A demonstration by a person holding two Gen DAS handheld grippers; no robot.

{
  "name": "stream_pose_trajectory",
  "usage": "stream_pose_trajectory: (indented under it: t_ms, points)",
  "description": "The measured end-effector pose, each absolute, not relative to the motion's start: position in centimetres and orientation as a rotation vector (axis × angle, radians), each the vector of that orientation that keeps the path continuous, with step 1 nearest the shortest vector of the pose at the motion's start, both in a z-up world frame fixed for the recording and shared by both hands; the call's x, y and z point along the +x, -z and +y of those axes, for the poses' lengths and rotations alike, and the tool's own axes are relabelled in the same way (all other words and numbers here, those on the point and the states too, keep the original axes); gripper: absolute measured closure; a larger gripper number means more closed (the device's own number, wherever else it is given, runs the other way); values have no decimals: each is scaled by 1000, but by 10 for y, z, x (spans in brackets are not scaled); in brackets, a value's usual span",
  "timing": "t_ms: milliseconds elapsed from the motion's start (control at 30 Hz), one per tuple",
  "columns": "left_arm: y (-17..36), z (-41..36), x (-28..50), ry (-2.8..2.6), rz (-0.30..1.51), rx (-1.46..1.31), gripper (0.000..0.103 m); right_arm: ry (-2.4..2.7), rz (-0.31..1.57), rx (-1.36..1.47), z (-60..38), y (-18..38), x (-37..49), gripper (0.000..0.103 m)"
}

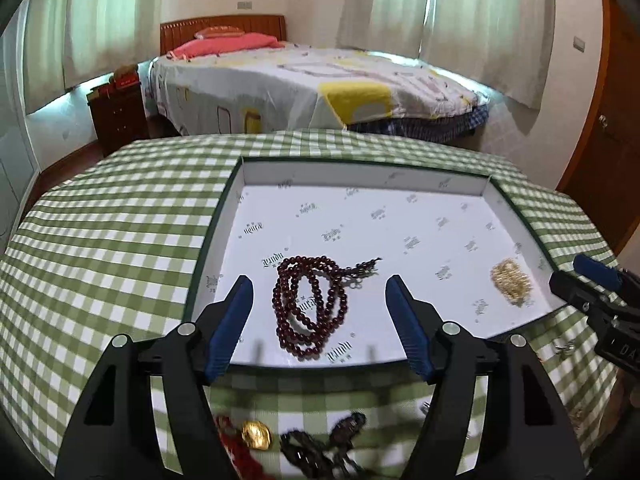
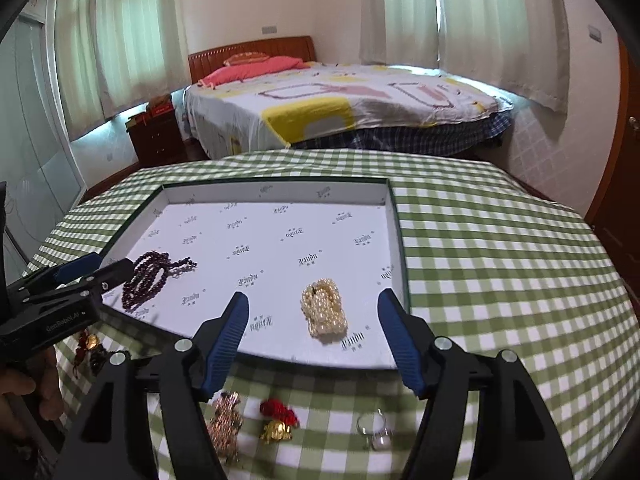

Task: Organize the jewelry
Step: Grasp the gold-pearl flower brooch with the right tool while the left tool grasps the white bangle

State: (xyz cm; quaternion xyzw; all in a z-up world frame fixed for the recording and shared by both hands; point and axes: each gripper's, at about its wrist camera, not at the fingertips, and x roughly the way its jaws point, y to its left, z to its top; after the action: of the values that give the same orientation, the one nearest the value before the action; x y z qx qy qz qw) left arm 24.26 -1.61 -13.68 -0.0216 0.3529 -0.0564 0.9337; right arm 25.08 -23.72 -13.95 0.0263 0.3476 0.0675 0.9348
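A shallow white box lid (image 1: 400,208) (image 2: 280,216) lies on the green checked table. A dark red bead necklace (image 1: 310,304) (image 2: 146,276) lies in its front left part. A pearl bracelet (image 2: 325,312) (image 1: 511,282) lies in its front right part. My left gripper (image 1: 320,320) is open and empty, above the necklace. My right gripper (image 2: 314,332) is open and empty, above the pearl bracelet. On the cloth in front of the box lie a gold charm with red cord (image 2: 278,424) (image 1: 256,434), a gold chain piece (image 2: 226,424), a silver ring (image 2: 374,434) and dark beads (image 1: 320,444).
The left gripper's body (image 2: 60,304) shows at the right wrist view's left edge; the right gripper's body (image 1: 600,300) shows at the left wrist view's right edge. A bed (image 1: 300,84) stands beyond the table, with a dark nightstand (image 1: 116,116) beside it.
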Motion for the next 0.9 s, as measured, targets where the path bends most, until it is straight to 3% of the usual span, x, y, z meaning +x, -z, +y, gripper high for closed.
stream_pose_trajectory:
  t_ms: [367, 900]
  points:
    - [120, -23, 159, 78, 594, -29, 31, -108, 682, 47, -239, 150, 177, 37]
    - [146, -26, 104, 66, 622, -24, 29, -94, 745, 75, -247, 189, 134, 38]
